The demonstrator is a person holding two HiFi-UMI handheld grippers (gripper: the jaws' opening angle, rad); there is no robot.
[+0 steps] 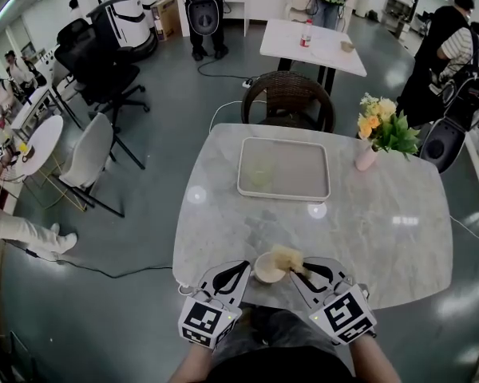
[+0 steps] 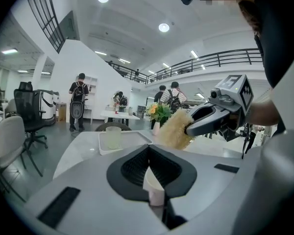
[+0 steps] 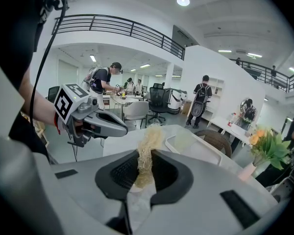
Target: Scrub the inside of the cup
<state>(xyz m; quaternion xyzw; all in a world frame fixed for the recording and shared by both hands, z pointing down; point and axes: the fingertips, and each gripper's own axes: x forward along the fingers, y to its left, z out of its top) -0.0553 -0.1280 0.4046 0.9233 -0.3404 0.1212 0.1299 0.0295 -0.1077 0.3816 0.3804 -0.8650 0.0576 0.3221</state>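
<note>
Cup [image 1: 265, 268]: white, at the near edge of the counter [image 1: 383, 230], its open mouth showing in the head view.
Left gripper [image 2: 151, 177]: jaws pressed together on the cup's rim, with the wall pinched between them.
Right gripper [image 3: 141, 165]: jaws clamped on a pale fibrous scrubber [image 3: 149, 138].
Scrubber end: over the cup's right rim — whether it touches the inside can't be made out.
Tray [image 1: 299, 174]: farther back on the counter, with a translucent tumbler [image 1: 260, 171] standing on it.
</note>
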